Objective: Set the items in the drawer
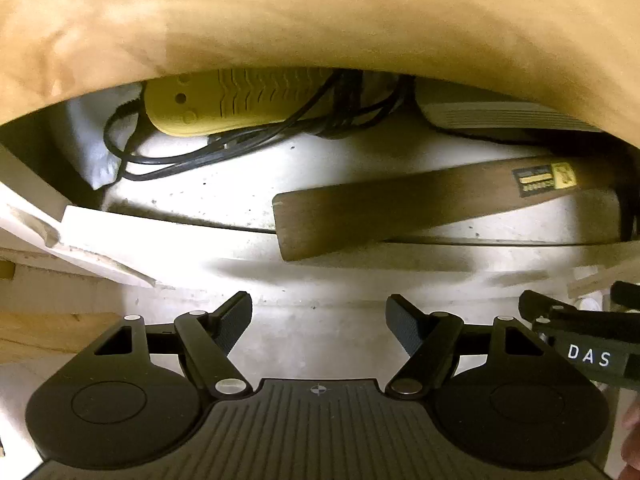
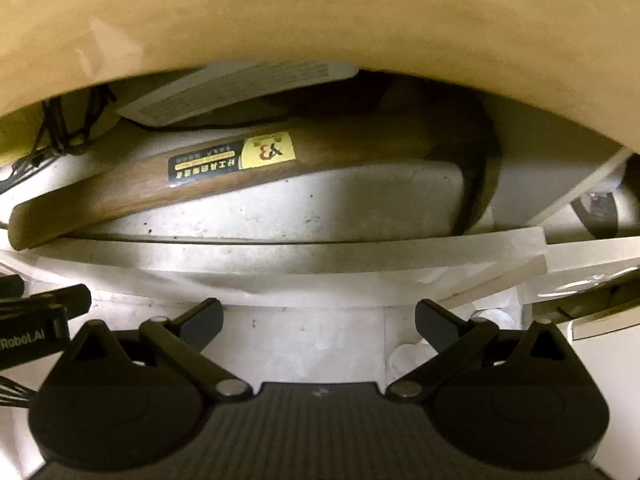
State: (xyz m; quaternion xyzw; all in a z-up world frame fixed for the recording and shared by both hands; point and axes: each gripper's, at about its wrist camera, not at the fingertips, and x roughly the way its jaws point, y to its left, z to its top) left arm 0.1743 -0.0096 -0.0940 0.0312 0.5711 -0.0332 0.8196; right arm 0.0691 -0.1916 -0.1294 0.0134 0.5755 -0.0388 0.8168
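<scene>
An open white drawer point(image 1: 224, 200) lies under a tan tabletop point(image 1: 320, 20). In it lie a hammer with a brown wooden handle point(image 1: 420, 208) and a black-and-yellow label, a yellow power strip point(image 1: 224, 104) with black cords, and a white flat item point(image 1: 492, 116). My left gripper point(image 1: 319, 320) is open and empty in front of the drawer's front edge. In the right wrist view the hammer point(image 2: 224, 172) lies across the drawer point(image 2: 280, 216), its dark head at the right. My right gripper point(image 2: 319, 322) is open and empty just before the drawer's front.
The tan tabletop point(image 2: 320, 20) overhangs the drawer closely from above. The right gripper's body point(image 1: 588, 340) shows at the right edge of the left wrist view. White drawer rails and frame parts point(image 2: 580, 256) stand at the right. Wooden boards point(image 1: 40, 332) lie at the left.
</scene>
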